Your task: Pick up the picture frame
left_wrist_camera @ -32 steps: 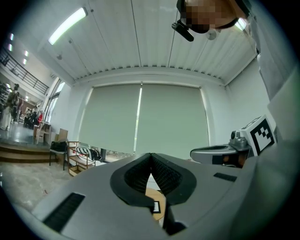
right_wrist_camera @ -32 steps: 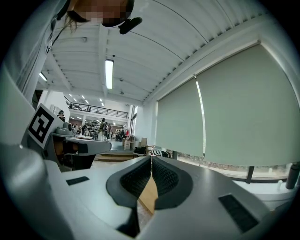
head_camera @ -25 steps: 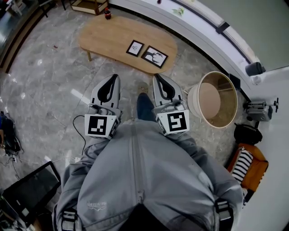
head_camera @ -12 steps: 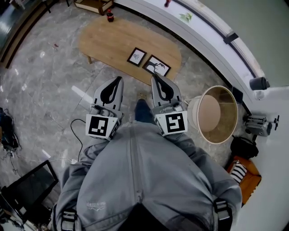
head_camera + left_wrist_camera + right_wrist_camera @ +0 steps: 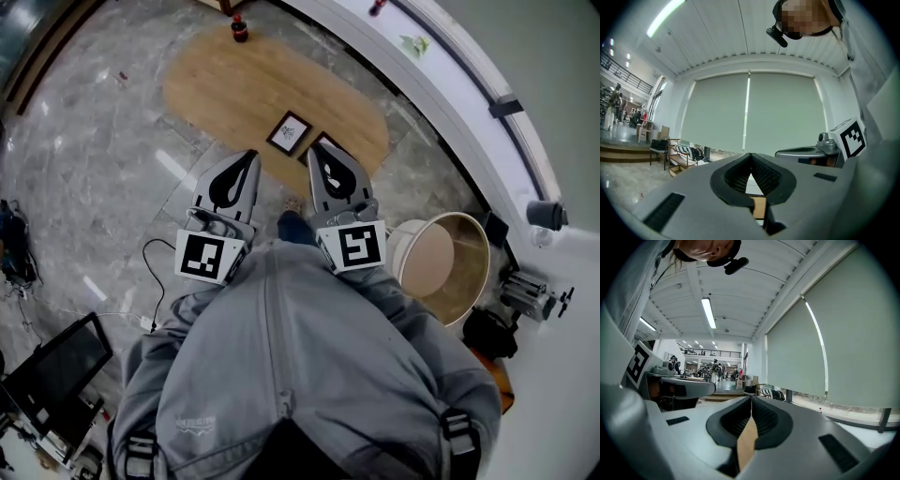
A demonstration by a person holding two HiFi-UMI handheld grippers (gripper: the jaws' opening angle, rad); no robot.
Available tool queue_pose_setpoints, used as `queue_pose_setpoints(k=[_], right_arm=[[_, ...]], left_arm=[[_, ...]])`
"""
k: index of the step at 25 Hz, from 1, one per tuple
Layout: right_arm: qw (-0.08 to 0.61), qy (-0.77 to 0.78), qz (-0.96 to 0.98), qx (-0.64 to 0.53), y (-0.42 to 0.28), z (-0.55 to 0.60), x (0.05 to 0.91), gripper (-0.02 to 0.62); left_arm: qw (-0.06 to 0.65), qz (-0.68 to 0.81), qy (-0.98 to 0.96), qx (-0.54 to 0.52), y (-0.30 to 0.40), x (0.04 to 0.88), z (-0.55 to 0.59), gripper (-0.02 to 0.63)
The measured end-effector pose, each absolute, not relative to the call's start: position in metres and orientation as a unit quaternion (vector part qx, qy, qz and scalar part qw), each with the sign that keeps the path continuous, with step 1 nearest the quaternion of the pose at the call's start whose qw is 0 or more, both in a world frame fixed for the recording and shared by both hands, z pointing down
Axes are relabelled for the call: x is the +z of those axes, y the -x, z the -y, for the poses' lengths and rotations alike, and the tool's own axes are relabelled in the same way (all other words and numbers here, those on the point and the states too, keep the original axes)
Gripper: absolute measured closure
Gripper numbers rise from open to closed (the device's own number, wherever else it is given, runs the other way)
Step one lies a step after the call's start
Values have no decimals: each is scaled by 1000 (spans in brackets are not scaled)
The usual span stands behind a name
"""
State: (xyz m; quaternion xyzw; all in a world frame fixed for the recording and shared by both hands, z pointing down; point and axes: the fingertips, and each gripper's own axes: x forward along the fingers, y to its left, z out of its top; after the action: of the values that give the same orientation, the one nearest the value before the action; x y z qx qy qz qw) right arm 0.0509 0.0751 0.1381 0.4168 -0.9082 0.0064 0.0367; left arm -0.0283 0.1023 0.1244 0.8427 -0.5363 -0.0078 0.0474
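Observation:
Two black picture frames lie on the oval wooden table (image 5: 225, 84) in the head view. The smaller frame (image 5: 289, 132) lies in full view. The larger frame (image 5: 325, 141) is partly hidden behind my right gripper (image 5: 312, 148). My left gripper (image 5: 250, 153) is beside it, over the table's near edge. Both point level toward the table with their jaws shut and nothing between them. In the left gripper view the left gripper (image 5: 751, 155) shows closed pads, and the right gripper (image 5: 751, 399) shows the same in its own view. A sliver of table wood (image 5: 747, 441) shows through the gap.
A dark bottle (image 5: 240, 30) stands at the table's far end. A round tan basket (image 5: 445, 262) sits on the floor to the right. A curved white ledge (image 5: 450, 84) runs behind the table. A black case (image 5: 56, 375) and cables lie at the lower left.
The table and frames have drawn closer in the head view. Both grippers, earlier short of the table, now reach its near edge. The jaws have stayed shut.

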Motion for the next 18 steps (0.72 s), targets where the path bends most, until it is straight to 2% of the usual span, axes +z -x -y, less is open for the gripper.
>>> queue_pose_setpoints(k=[8,18], right_arm=[[38,-383,923,17,-51,24,158,563],[37,-384,921,43,-52,84,181,563]], left_arm=[[57,550,-833,-4,18,140,3,588],[71,551,-831,17,22,157,61,588]])
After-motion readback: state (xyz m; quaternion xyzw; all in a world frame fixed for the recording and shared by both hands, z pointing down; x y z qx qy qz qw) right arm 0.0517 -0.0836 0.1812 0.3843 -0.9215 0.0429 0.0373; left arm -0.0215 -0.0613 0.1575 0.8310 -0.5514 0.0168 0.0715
